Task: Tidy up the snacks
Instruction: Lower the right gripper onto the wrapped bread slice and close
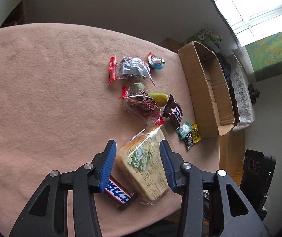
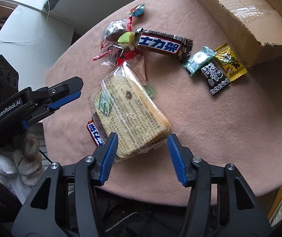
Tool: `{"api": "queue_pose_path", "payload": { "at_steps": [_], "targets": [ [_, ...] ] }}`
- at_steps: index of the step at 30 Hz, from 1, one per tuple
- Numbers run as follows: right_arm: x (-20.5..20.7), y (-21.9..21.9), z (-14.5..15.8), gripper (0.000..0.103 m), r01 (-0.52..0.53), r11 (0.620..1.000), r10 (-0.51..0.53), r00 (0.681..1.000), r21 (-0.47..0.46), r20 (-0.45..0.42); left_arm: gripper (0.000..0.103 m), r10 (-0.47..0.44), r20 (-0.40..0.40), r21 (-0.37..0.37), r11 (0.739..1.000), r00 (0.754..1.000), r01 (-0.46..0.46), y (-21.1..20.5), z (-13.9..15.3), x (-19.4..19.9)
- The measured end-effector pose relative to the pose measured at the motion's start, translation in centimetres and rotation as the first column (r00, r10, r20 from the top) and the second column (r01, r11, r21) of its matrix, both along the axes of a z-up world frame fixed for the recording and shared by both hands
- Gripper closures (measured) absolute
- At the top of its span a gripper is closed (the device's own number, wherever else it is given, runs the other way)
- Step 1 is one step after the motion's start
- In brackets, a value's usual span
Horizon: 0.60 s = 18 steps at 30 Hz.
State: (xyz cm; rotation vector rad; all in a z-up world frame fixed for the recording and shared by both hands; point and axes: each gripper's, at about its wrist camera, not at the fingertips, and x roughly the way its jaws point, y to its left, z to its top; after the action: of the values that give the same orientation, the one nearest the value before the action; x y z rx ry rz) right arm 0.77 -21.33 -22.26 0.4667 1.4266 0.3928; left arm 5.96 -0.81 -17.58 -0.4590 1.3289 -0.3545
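Tools, both spread: left tool (image 1: 138, 165) and right tool (image 2: 142, 158) straddle the wrapped bread slice (image 2: 130, 114). Closing on slippery film risks it squirting free or crushing.

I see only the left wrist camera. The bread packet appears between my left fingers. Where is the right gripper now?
Observer: The right gripper is open around the near end of the bread packet, not pressing it.
Operator: Is something hidden under the bread?
Observer: Yes, a green packet peeks out at its far side.
Operator: Does my left gripper touch the bread?
Observer: No. In the right wrist view the left gripper hangs apart from it, to the left.
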Motion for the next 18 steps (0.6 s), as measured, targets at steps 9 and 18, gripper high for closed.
{"api": "queue_pose_path", "payload": {
  "at_steps": [9, 18],
  "targets": [
    [0.1, -0.9, -0.6, 0.051, 0.057, 0.998, -0.055, 0.997, 0.039, -0.055, 0.061, -0.026, -0.046, 0.030, 0.999, 0.999, 0.028, 0.0, -2.1, 0.9],
    [-0.1, 0.5, -2.9, 0.057, 0.059, 0.992, -0.046, 0.992, 0.116, -0.116, 0.061, -0.100, -0.055, 0.019, 0.995, 0.993, 0.101, -1.1, -2.8, 1.5]
  ]
}}
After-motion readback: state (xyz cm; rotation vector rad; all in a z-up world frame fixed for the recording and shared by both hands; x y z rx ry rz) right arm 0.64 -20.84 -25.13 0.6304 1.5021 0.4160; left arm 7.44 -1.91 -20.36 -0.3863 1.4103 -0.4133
